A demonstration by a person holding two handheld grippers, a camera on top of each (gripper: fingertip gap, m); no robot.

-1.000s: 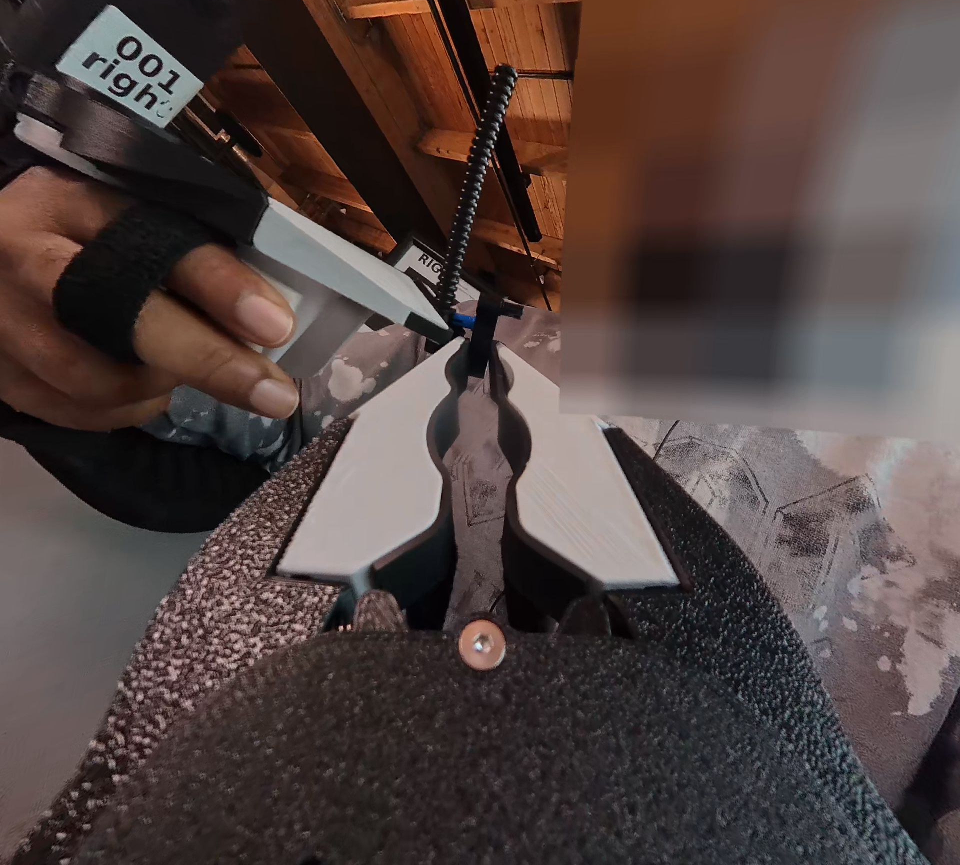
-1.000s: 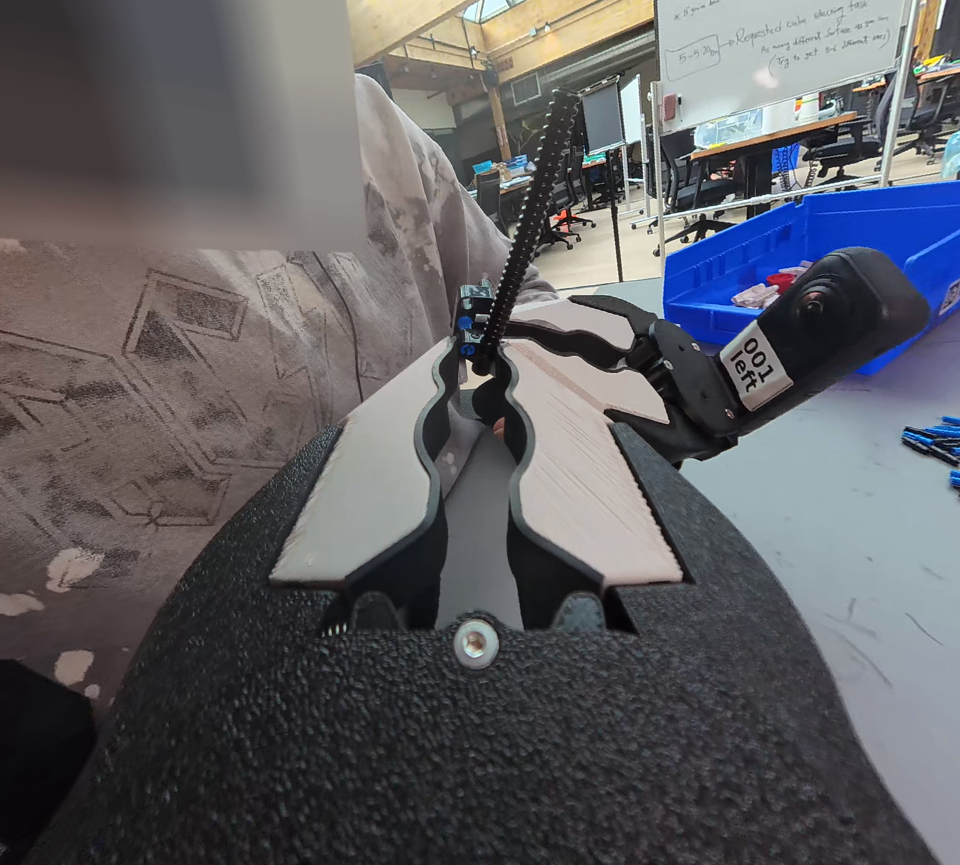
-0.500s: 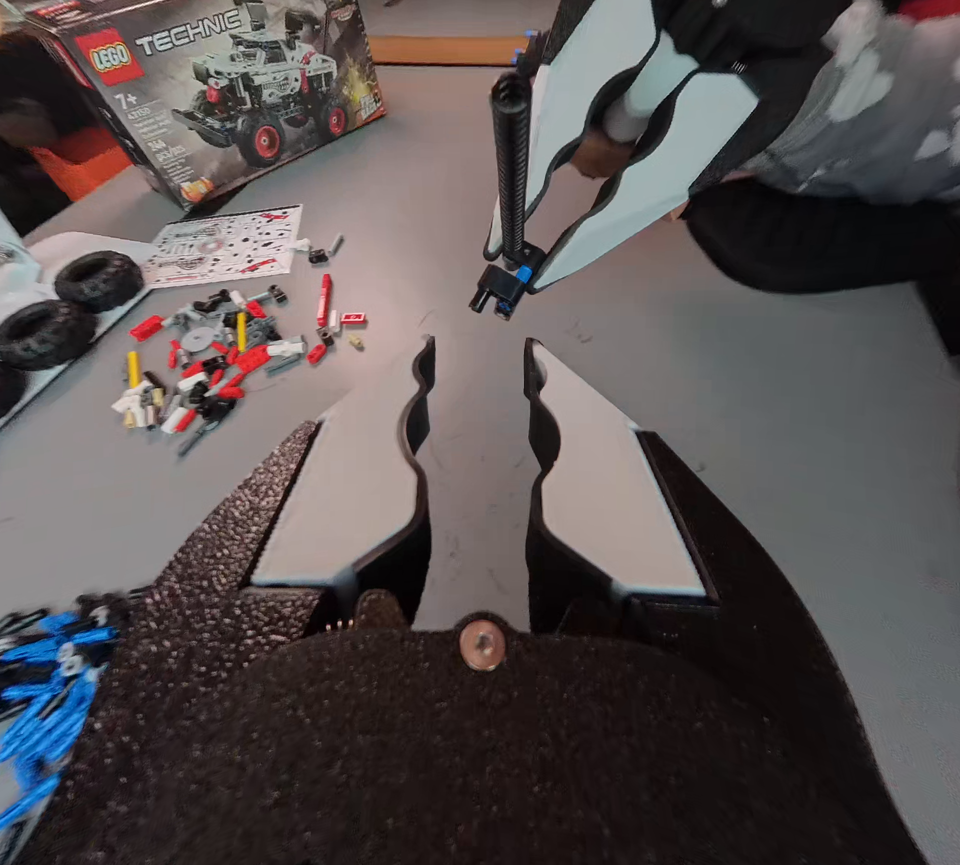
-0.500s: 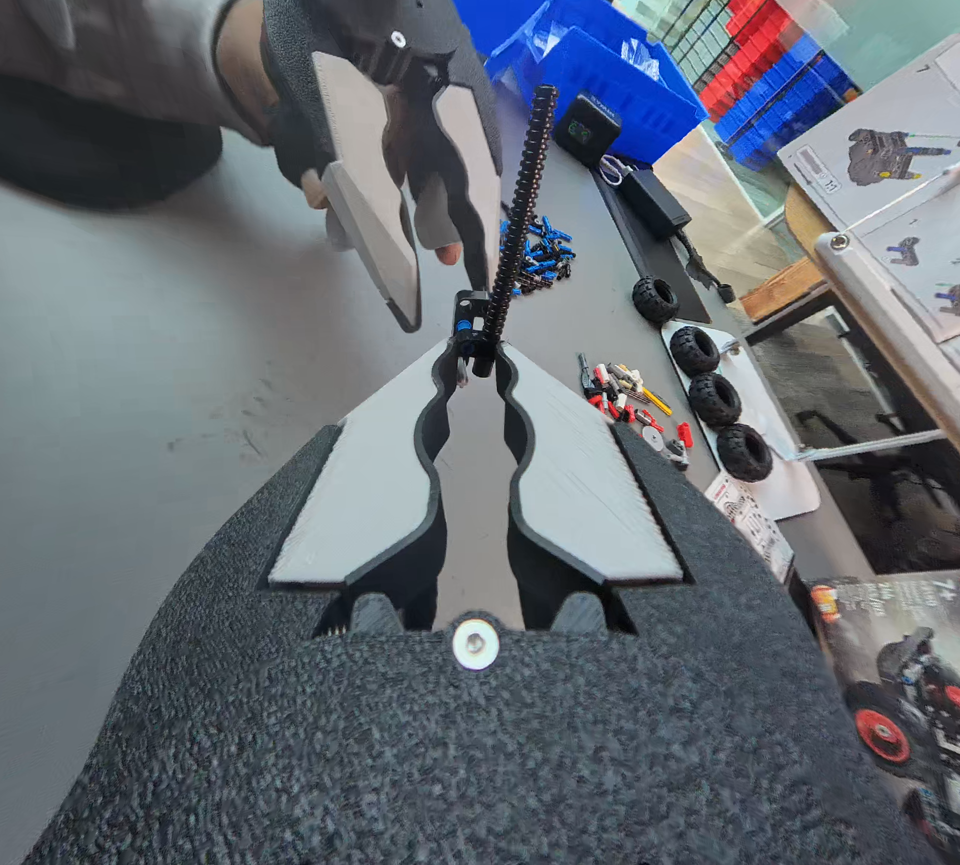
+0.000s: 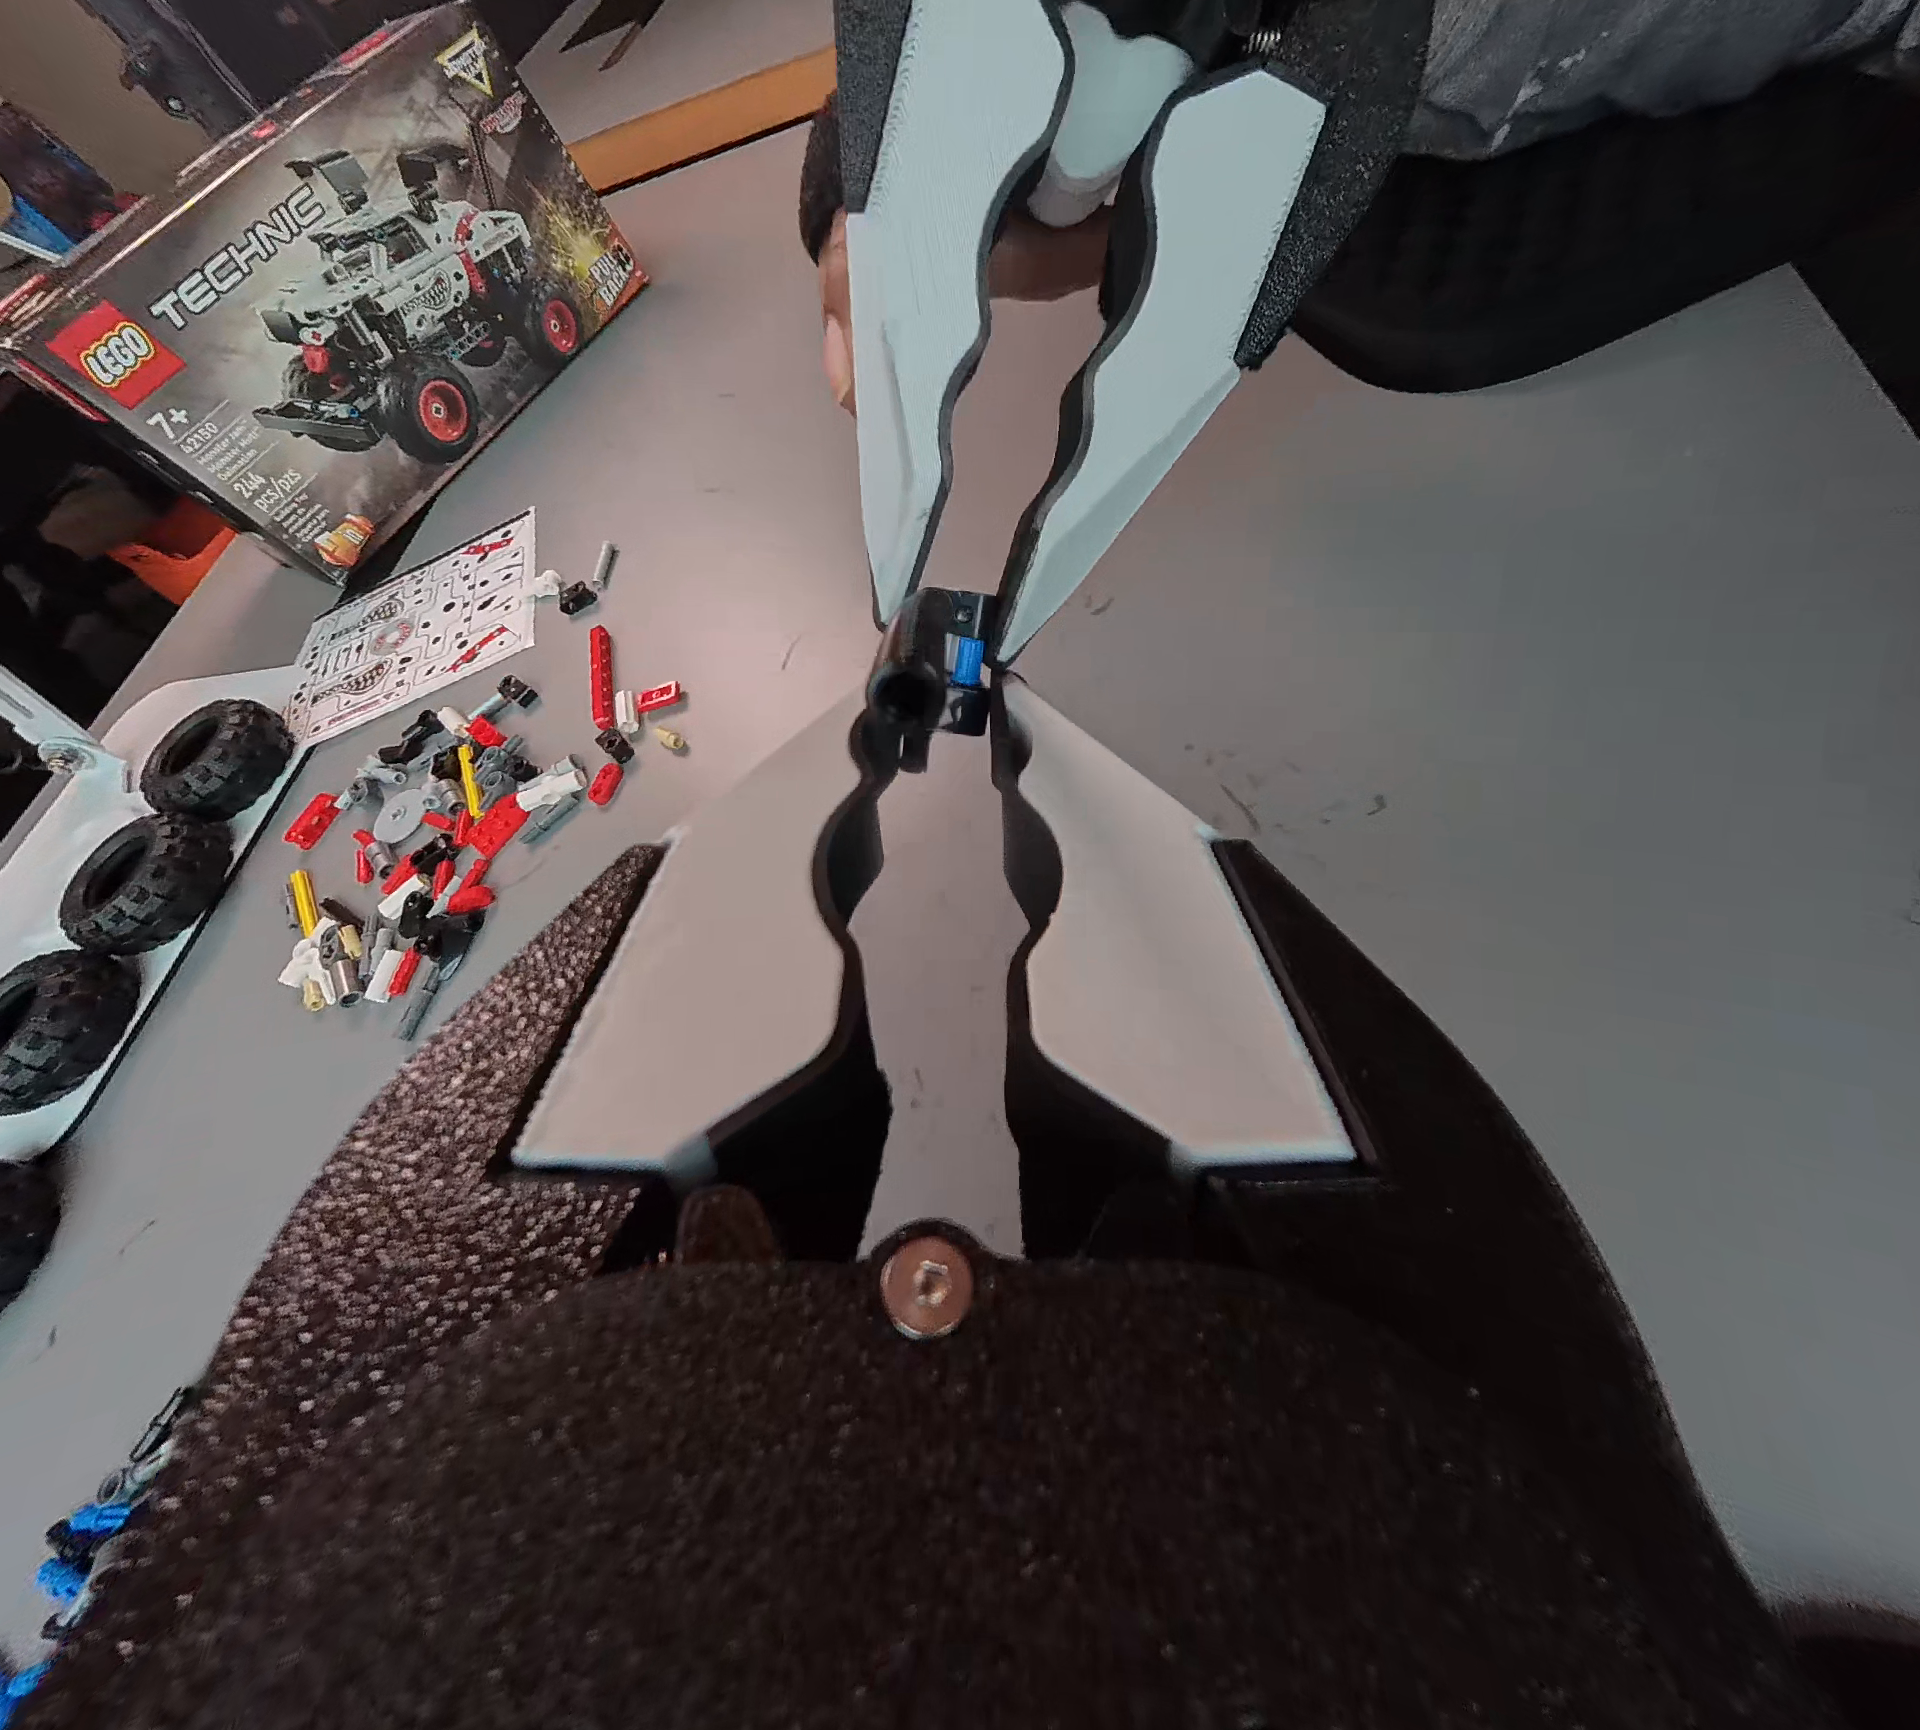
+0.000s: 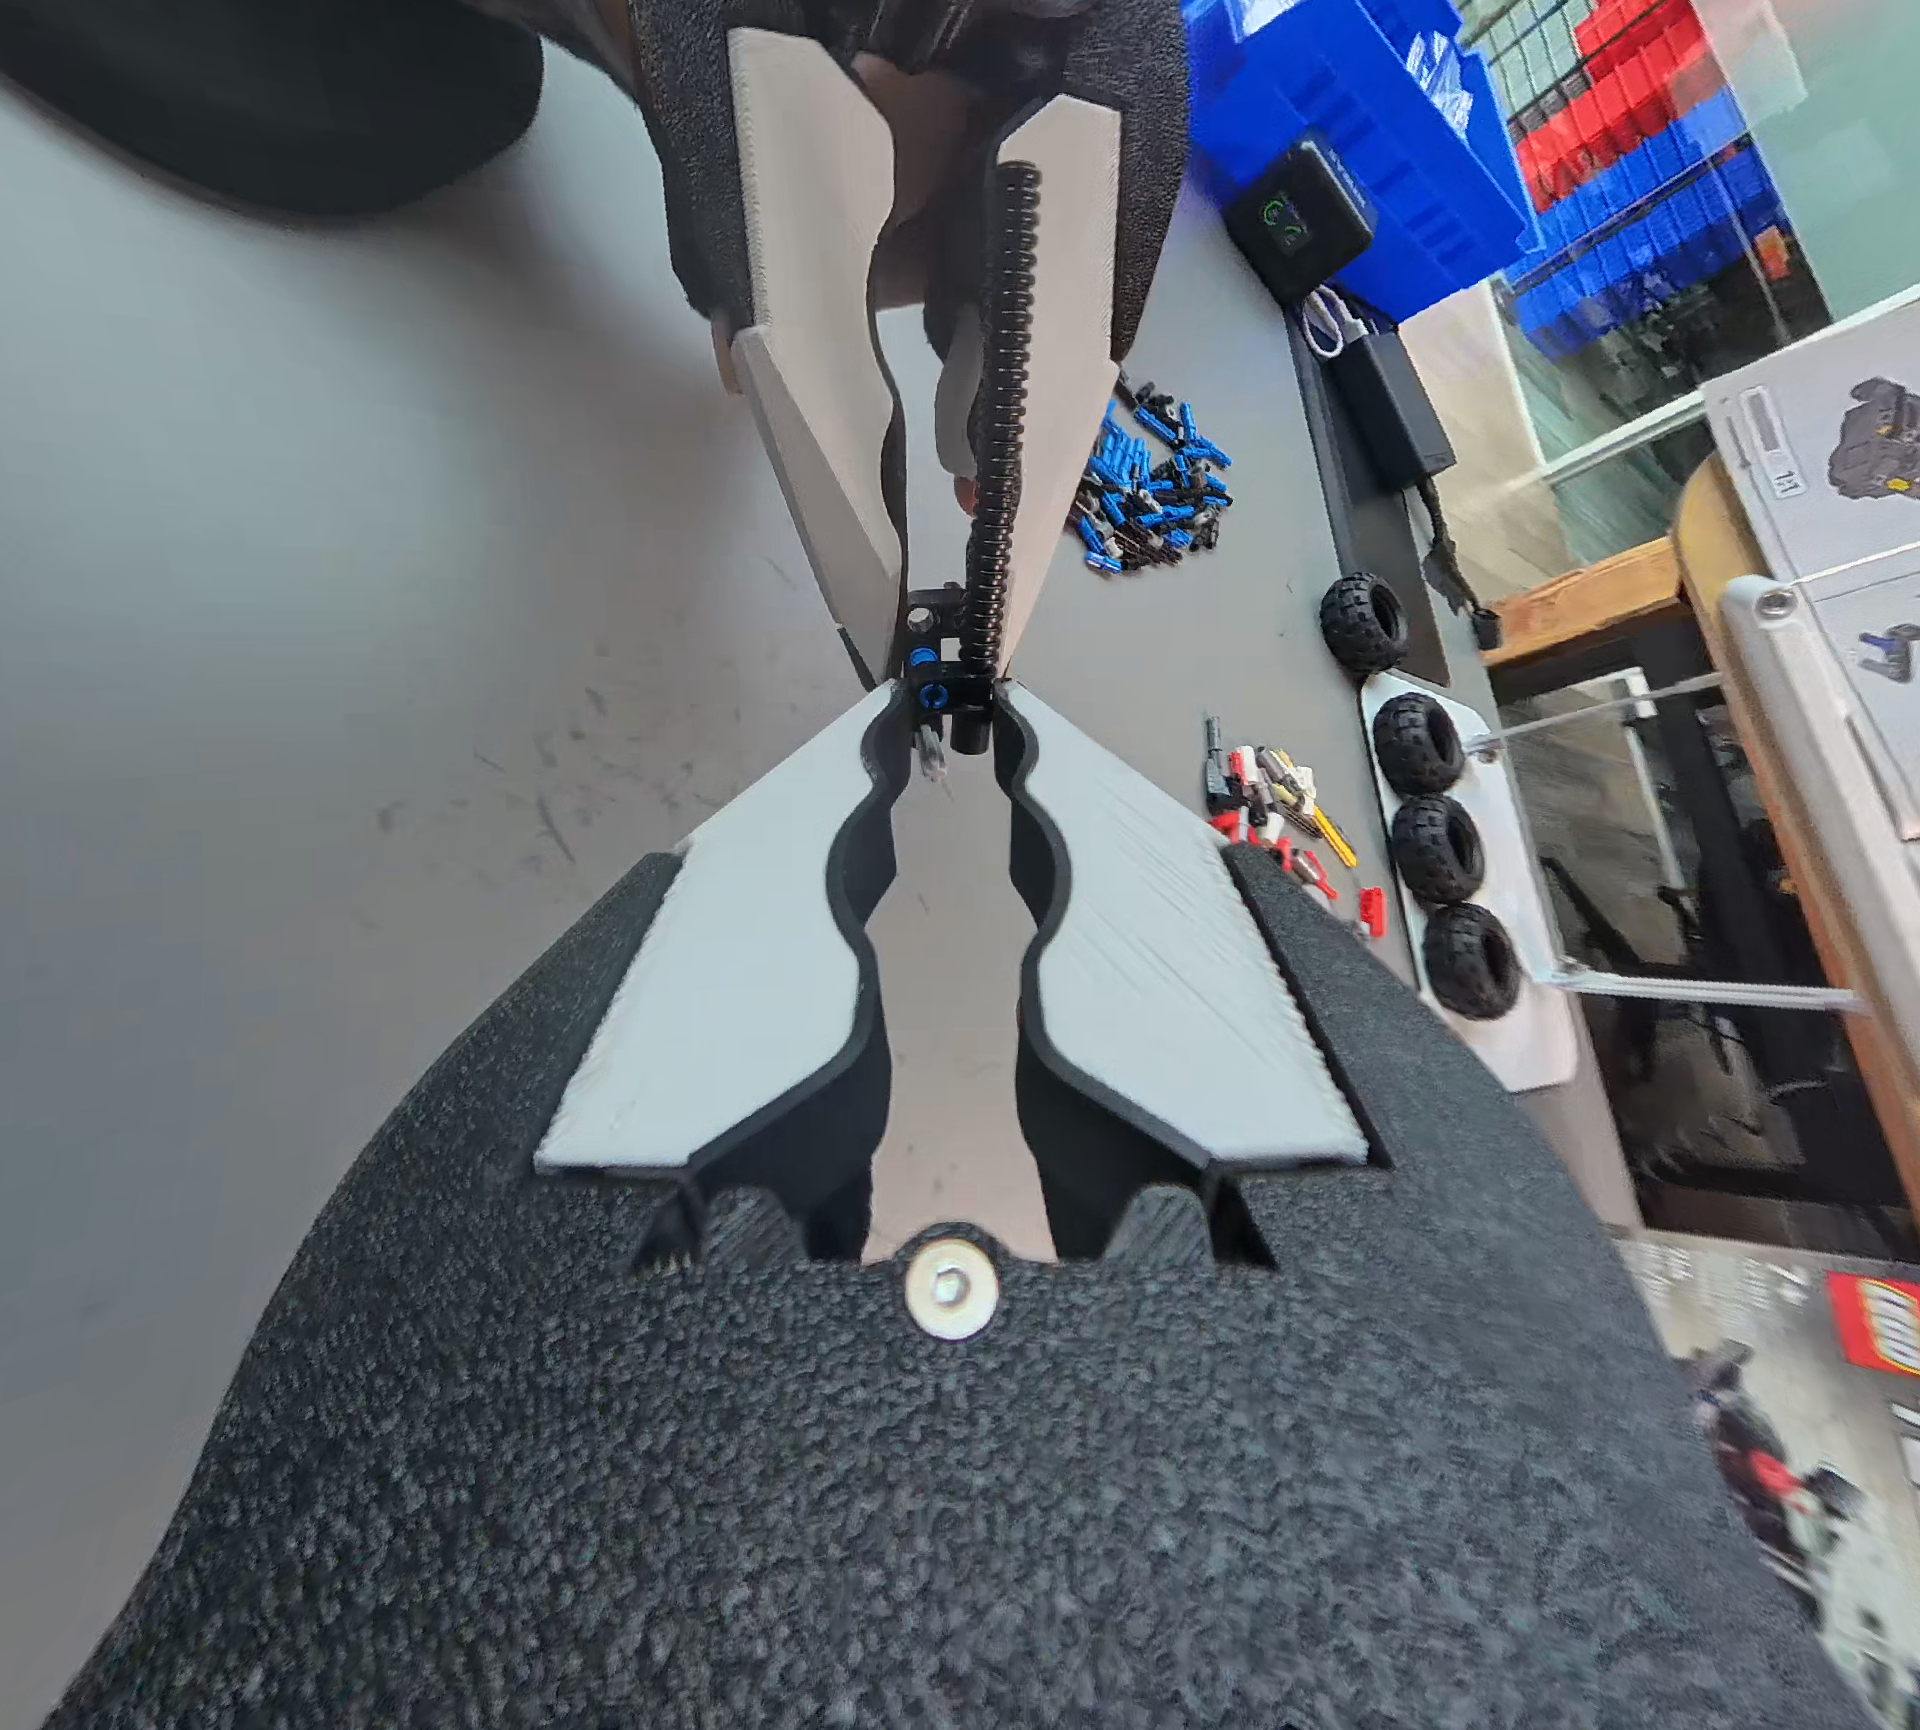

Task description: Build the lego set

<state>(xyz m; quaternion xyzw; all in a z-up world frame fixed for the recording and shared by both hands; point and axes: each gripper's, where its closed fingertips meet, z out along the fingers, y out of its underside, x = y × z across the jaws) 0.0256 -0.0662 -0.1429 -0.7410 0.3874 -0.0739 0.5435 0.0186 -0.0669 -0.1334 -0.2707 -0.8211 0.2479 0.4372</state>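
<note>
A black ribbed hose (image 6: 1003, 392) is plugged into a small black connector with a blue pin (image 6: 940, 693). In the left wrist view the hose points at the camera (image 5: 899, 688), beside the blue pin (image 5: 966, 657). My right gripper (image 6: 945, 693) is shut on the connector; it comes in from above in the left wrist view (image 5: 940, 636). My left gripper (image 5: 933, 712) faces it tip to tip. Its fingertips close on the same connector from the other side, with the hose lying between its fingers (image 6: 951, 641). The piece is held just above the grey table (image 5: 1455, 745).
A Lego box (image 5: 332, 298), a sticker sheet (image 5: 426, 631), a pile of small parts (image 5: 436, 839) and black tyres (image 5: 145, 880) on a white tray lie to the left. A heap of blue pins (image 6: 1153, 475), blue bins (image 6: 1351, 70) and an instruction booklet (image 6: 1829, 454) are nearby. My two grippers' fingertips are within a few centimetres of each other.
Both grippers came down from chest height to the table. My left gripper let go of the piece, then moved back in and narrowed onto the connector that my right gripper still holds.
</note>
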